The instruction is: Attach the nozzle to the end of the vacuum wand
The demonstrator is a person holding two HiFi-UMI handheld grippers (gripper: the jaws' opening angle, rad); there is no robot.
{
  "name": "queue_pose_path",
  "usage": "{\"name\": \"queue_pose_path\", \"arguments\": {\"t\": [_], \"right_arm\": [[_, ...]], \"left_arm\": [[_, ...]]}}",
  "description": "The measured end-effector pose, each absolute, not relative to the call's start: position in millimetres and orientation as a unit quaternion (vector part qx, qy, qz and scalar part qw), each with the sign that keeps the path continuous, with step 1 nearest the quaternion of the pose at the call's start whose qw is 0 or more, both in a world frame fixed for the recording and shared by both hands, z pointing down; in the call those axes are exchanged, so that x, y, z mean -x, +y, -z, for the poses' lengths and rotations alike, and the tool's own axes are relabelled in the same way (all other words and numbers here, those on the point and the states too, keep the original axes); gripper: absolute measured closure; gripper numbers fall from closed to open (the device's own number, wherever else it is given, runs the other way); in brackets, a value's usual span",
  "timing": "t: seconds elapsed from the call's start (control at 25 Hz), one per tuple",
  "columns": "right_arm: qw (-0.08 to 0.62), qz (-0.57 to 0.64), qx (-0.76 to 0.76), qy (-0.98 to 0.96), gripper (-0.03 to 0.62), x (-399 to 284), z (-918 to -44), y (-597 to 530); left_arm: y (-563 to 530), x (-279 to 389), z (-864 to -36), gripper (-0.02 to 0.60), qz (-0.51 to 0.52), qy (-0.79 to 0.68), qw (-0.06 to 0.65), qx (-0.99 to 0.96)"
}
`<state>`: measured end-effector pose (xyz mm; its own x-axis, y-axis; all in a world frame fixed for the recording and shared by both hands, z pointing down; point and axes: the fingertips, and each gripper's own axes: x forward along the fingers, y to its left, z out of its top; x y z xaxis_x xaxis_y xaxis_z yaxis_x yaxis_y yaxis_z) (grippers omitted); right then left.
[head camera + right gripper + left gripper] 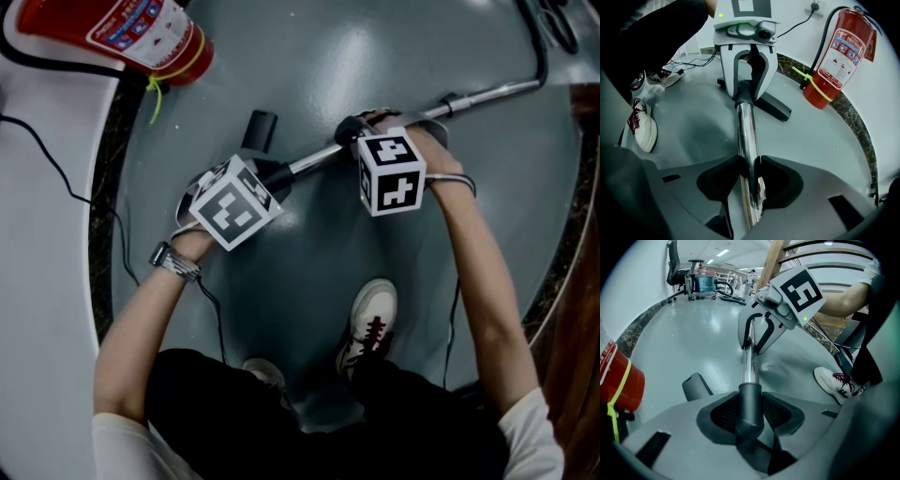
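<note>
The chrome vacuum wand [487, 94] lies slanted above the grey floor, running from the upper right down to my left gripper [277, 178]. The dark nozzle [260, 129] sits at the wand's left end, its flat head [696, 386] resting on the floor. My left gripper [750, 417] is shut on the nozzle's dark neck [750, 401], into which the chrome tube [749, 364] runs. Further along, my right gripper [751, 180] is shut on the bare wand [746, 136]. In the right gripper view the left gripper [746, 91] faces me, with the nozzle head [774, 107] beyond it.
A red fire extinguisher [131, 33] stands at the upper left by the white wall [47, 234]. A black cable [56, 169] trails along there. The person's white shoe [370, 323] stands just below the wand. The wand's black hose [541, 47] bends away at the top right.
</note>
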<state>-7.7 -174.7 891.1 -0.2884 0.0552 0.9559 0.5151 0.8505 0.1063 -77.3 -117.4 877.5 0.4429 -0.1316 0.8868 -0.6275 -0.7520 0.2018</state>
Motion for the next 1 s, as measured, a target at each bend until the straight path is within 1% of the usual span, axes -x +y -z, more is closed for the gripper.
{"name": "queue_pose_path", "arguments": {"t": [0.32, 0.6, 0.8, 1.0], "right_arm": [[0.568, 0.207, 0.185, -0.775, 0.439, 8.5, -891.9, -175.4], [0.569, 0.205, 0.186, -0.775, 0.439, 8.5, -893.2, -175.1], [0.566, 0.203, 0.186, -0.777, 0.439, 8.2, -892.1, -174.5], [0.562, 0.202, 0.187, -0.780, 0.439, 8.4, -891.6, -174.1]], "left_arm": [[-116.3, 74.3, -877.2, 0.417, -0.466, -0.221, 0.235, -0.824], [-115.7, 73.4, -880.7, 0.406, -0.468, -0.204, 0.241, -0.825], [-109.2, 69.3, -893.1, 0.394, -0.496, -0.187, 0.218, -0.819], [-108.2, 68.3, -895.8, 0.394, -0.504, -0.181, 0.216, -0.816]]}}
